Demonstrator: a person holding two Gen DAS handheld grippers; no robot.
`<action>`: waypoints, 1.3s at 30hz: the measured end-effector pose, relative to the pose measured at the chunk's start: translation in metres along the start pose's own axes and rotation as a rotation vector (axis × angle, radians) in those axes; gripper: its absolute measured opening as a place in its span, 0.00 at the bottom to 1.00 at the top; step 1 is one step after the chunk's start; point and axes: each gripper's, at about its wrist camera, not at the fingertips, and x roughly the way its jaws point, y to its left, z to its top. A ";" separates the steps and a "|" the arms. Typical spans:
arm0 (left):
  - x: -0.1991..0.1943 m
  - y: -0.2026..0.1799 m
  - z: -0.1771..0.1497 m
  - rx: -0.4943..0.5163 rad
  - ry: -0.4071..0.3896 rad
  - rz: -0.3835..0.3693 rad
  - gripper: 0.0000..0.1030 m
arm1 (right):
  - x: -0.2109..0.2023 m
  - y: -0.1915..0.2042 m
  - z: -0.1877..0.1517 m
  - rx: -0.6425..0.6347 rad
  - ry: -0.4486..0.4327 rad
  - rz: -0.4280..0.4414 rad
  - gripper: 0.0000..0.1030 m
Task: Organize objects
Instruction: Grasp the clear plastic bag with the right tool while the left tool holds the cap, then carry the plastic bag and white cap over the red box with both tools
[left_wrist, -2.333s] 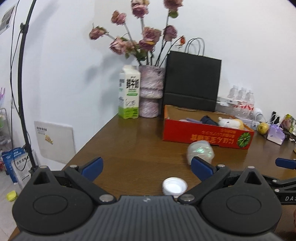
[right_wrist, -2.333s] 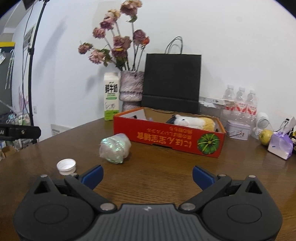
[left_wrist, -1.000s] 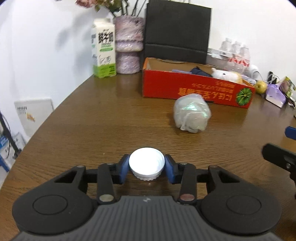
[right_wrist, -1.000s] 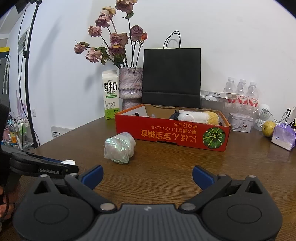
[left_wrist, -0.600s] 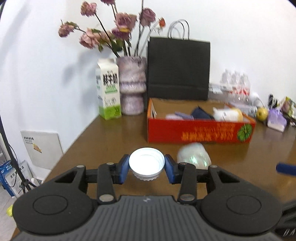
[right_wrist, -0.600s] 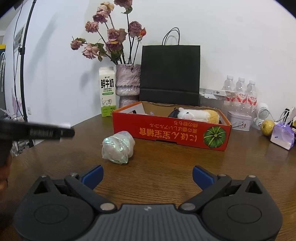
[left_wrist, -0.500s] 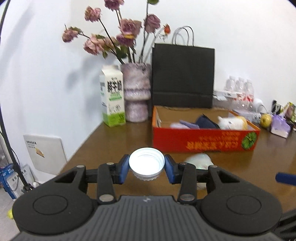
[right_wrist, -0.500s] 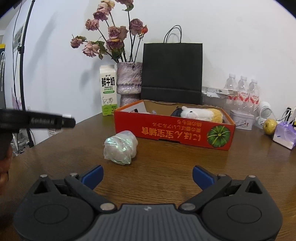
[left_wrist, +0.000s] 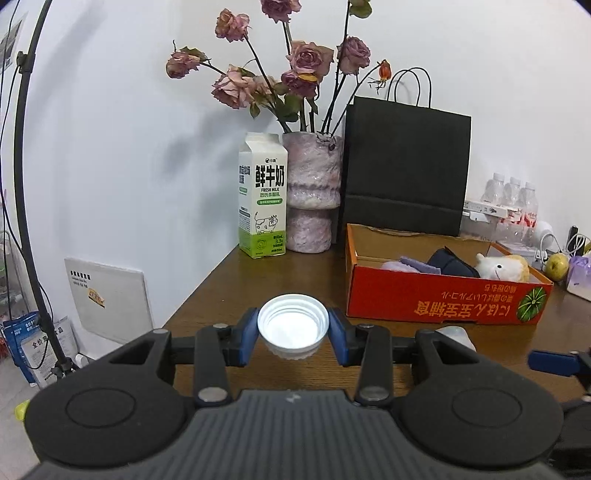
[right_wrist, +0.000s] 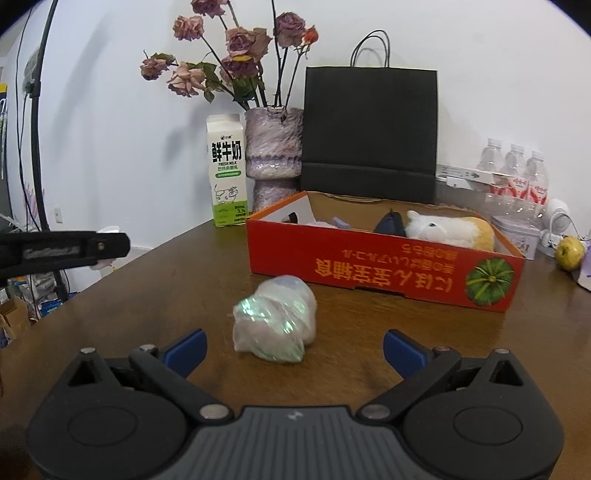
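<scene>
The left gripper (left_wrist: 293, 334) clamps a white cap (left_wrist: 293, 329) — seemingly above the wooden table (left_wrist: 303, 277).

Dark brown wooden bench (right_wrist: 184, 280): crinkled iridescent plastic bundle (right_wrist: 275, 318) centre; red cardboard tray (right_wrist: 384, 266) 1 o'clock; white-green milk carton (right_wrist: 226, 170) 11 o'clock.

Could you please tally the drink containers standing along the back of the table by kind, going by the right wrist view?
Milk carton: 1
Water bottles: 3
Total: 4
</scene>
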 end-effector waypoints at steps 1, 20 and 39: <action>0.000 0.000 0.000 -0.002 0.000 -0.001 0.39 | 0.005 0.002 0.002 -0.001 0.003 -0.003 0.98; 0.004 0.024 0.000 -0.087 0.007 0.056 0.39 | 0.053 0.011 0.019 0.038 0.068 0.000 0.38; 0.009 0.028 -0.005 -0.117 0.047 0.062 0.39 | 0.007 -0.011 0.011 -0.027 -0.112 -0.026 0.35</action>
